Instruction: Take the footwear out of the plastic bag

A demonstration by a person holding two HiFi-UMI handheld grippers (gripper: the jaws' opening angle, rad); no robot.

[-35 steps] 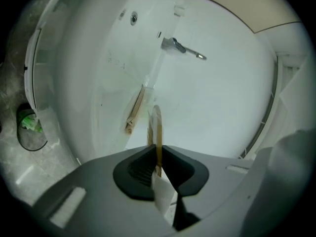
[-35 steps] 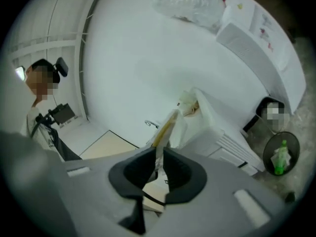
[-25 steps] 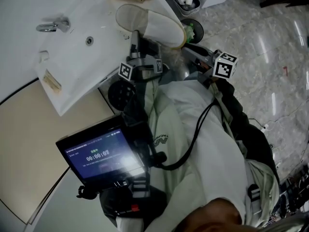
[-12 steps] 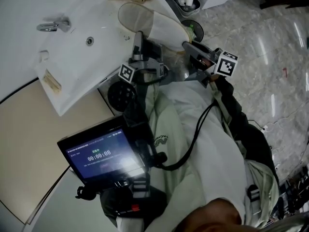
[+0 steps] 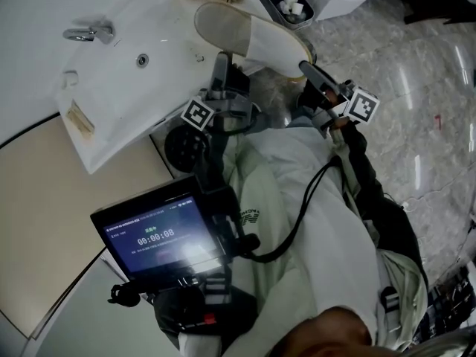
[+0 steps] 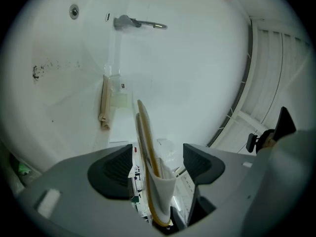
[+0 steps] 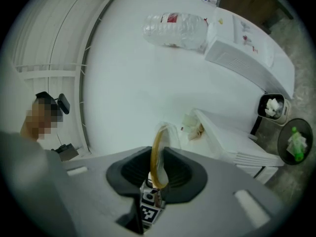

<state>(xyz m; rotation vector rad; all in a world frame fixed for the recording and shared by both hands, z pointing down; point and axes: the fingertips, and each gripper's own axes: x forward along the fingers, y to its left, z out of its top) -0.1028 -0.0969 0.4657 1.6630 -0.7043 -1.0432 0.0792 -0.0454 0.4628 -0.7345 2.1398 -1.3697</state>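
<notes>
A white disposable slipper (image 5: 253, 32) with a yellowish rim hangs over the counter edge between my two grippers. My left gripper (image 5: 222, 65) is at its near left side. In the left gripper view the slipper's edge (image 6: 148, 147) stands between the jaws, which are opening, with a gap to each pad. My right gripper (image 5: 312, 71) is at the slipper's right end. Its jaws are closing and the pads (image 7: 180, 169) pinch the slipper's rim (image 7: 159, 154). Thin clear film (image 7: 171, 132) shows round that rim.
A white sink (image 5: 111, 73) with a faucet (image 5: 88, 32) lies to the left, with wrapped toiletries (image 5: 78, 117) on its rim. A crumpled plastic bag (image 7: 175, 31) and a white box (image 7: 242, 46) sit on the counter. A small bin (image 5: 291, 6) stands on the marble floor.
The slipper and both grippers have shifted to the right and a little farther away over the counter edge. The slipper's right end has swung out over the floor.
</notes>
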